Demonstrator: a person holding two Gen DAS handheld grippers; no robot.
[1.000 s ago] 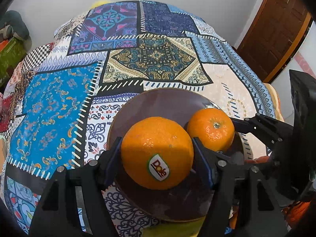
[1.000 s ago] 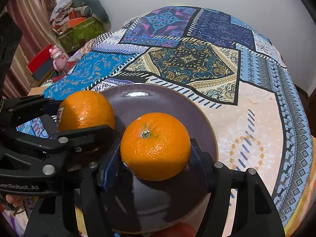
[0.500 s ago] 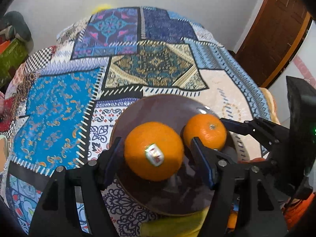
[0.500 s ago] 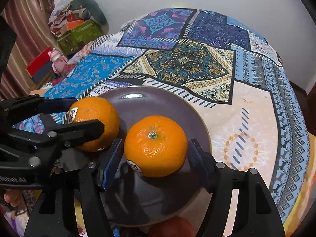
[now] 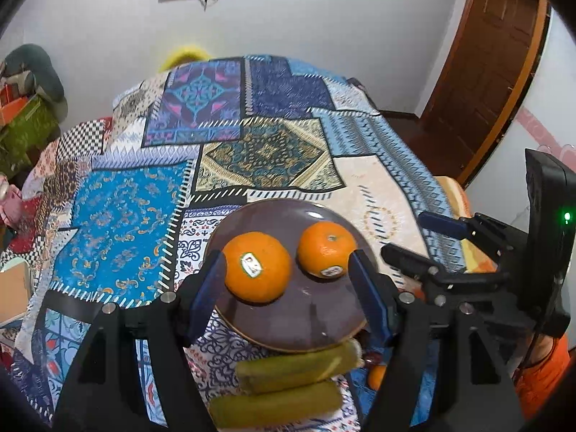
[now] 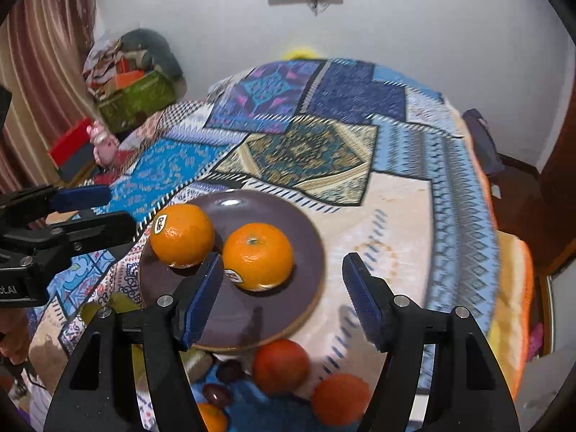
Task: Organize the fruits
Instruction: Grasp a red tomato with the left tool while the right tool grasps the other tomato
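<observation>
Two oranges now sit free on the dark purple plate [image 5: 309, 212], each let go by its own hand-held gripper. A second ago the left hand-held gripper [image 5: 288, 289] had its pads against the stickered orange [image 5: 256, 267], and the right hand-held gripper [image 6: 282, 293] likewise clasped the orange with the stem scar up [image 6: 257, 256]. Both have since drawn up and back. The left one's jaws have just been opening; they stand about half apart, the stickered orange beyond the tips and nothing held. The right one's jaws are also about half apart and empty, its orange just ahead of the left pad [image 6: 201, 297].

For the task, this reads as one placement finished: both oranges are grouped on the plate, and both hand-held grippers are free for the next fruit.

Below the left hand-held gripper, its own camera shows two green bananas [image 5: 288, 385] against the plate's near edge, on the patchwork bedspread [image 5: 118, 223], and the right hand-held gripper off to the right. Only the right camera shows the pile nearer than its fingers: a red fruit [image 6: 280, 365], another orange fruit [image 6: 340, 397] and some small dark fruits [image 6: 230, 370]. These appear to be what is left to sort.
</observation>
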